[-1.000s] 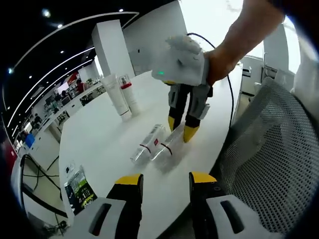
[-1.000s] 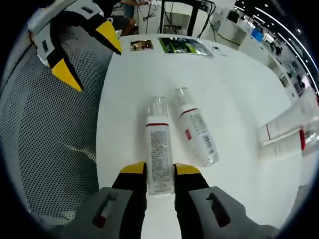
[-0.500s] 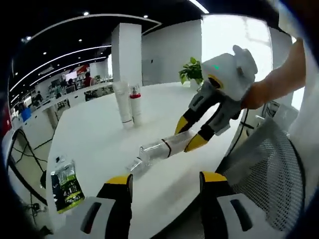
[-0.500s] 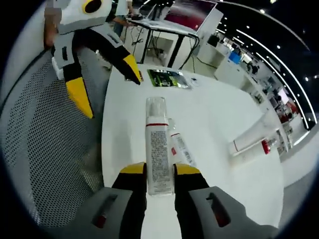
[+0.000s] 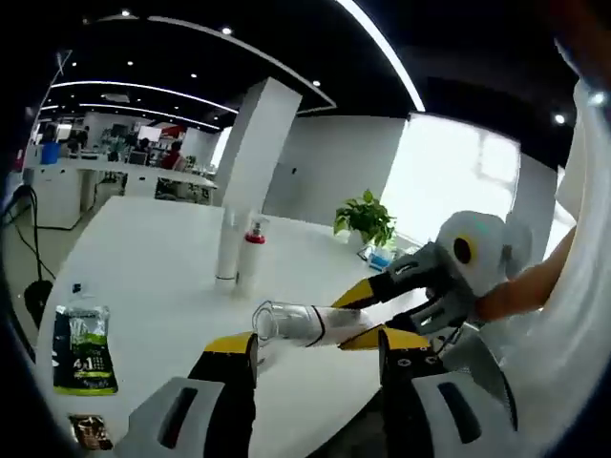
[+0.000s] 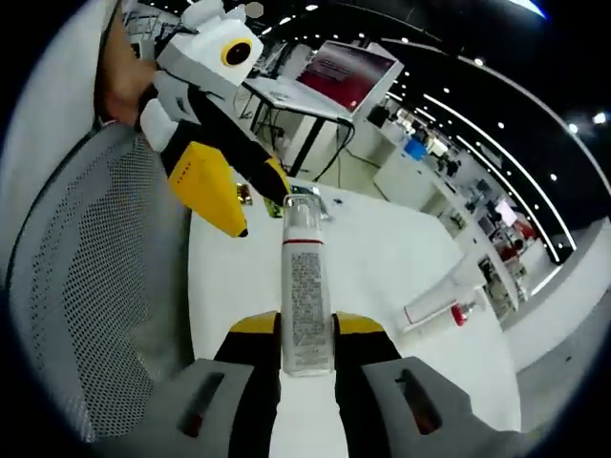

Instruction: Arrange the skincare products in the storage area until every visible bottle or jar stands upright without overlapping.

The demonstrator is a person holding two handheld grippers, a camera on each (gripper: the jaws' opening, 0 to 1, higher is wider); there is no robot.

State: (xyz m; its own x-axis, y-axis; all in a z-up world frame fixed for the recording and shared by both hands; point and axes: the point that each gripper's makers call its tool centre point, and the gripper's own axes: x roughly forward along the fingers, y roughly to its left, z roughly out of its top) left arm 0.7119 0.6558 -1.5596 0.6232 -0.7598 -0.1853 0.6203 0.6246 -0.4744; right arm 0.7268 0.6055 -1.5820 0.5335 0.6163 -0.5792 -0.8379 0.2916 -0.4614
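Item: bottle [image 6: 306, 296], clear cap, red band, printed label, pinched near its base between the right gripper [image 6: 305, 329] jaws and held lengthwise above the desk [image 6: 382, 286], cap pointing away from the hand; the base grip probably leaves the cap end free to swing up so it can be stood upright. In the left gripper view the same bottle [image 5: 305, 324] lies roughly level in the right gripper [image 5: 377, 315], clear of the desk [image 5: 153, 258]. Left gripper [image 5: 315, 351]: jaws spread, holding nothing, waiting near the bottle (likely ready to steady it). Two tubes [image 5: 234, 250] stand upright, touching or nearly so, well back on the desk; packets [image 5: 84, 348] lie flat near its edge. Change: a second ago the bottle lay on the desk beside another bottle; it is now lifted, and both hands have risen.
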